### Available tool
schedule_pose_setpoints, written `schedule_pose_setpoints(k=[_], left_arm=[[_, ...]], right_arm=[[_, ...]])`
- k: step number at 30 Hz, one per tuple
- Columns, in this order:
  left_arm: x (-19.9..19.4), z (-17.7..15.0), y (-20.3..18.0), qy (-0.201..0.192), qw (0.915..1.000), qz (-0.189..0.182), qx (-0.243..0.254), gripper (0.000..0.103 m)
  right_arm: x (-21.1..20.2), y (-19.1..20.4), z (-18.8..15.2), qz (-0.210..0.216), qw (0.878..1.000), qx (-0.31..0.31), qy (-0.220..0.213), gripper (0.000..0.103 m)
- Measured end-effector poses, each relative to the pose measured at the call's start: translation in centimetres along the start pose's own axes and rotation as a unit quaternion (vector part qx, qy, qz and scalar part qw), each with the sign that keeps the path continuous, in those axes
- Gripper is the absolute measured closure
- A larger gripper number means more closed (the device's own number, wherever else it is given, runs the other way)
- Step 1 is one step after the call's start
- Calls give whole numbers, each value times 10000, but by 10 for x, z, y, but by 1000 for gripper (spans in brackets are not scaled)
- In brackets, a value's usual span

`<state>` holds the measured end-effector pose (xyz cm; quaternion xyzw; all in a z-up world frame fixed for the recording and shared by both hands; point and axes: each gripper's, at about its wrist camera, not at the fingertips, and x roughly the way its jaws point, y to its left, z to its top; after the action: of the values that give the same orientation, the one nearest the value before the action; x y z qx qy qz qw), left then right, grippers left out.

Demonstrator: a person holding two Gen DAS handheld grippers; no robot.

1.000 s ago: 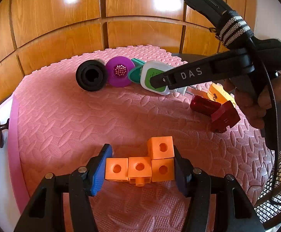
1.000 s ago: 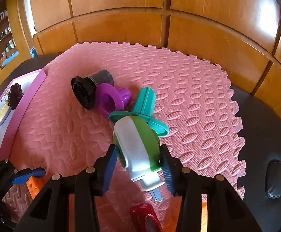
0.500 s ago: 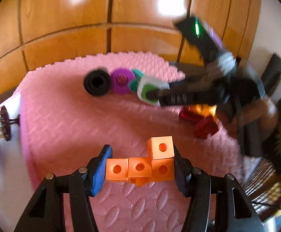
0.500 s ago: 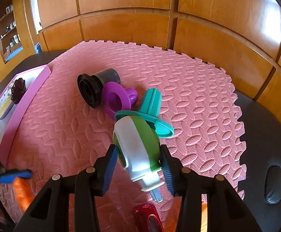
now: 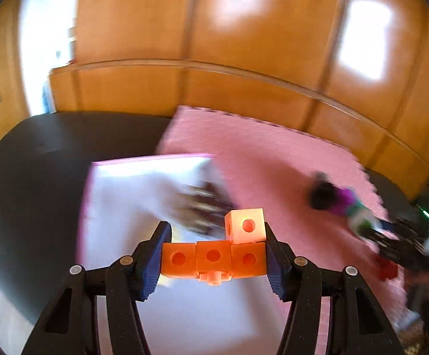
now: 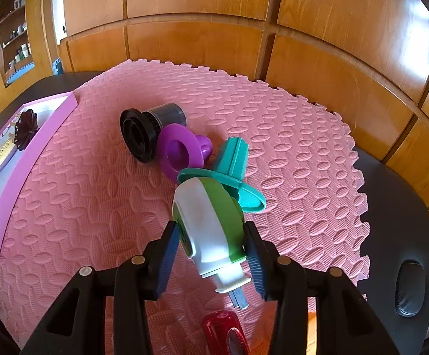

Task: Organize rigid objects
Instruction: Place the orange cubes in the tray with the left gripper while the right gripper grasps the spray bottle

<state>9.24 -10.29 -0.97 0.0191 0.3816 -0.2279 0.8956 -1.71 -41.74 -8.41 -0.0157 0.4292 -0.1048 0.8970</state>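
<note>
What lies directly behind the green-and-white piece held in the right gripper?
A teal flanged piece sits behind the green-and-white piece, with its near rim covered, so contact cannot be seen.

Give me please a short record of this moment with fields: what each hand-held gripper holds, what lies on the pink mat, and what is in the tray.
left hand-held gripper: shut on the orange cube block, carried above the white tray
right hand-held gripper: shut on the green and white object
pink mat: black cylinder, purple piece, teal piece, red object
tray contents: dark flower-shaped piece, yellowish flat piece
image quality: left wrist view blurred by motion
</note>
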Motion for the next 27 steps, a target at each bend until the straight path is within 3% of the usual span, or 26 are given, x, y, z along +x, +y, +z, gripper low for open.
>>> schedule_pose_setpoints(k=[6,17,21,23,27], left_arm=[[45,12,60,418,9968,618,-275,43],[97,25,74,809,9917,982,-188,43],[98,28,74,764,9920,989,-200,40],[89,28,73,638,9925,1025,-166,33],[65,27,73,412,9936,1028,-220,31]], right_arm=[[0,1,0,-29,10000,-35,-3,59],[0,1,0,-42,10000,-79,-16,59],[0,2,0,-49,10000,-85,-20,59],[0,2,0,-62,9999,-106,-24,59],[1,3,0,-87,9999,-126,-28,59]])
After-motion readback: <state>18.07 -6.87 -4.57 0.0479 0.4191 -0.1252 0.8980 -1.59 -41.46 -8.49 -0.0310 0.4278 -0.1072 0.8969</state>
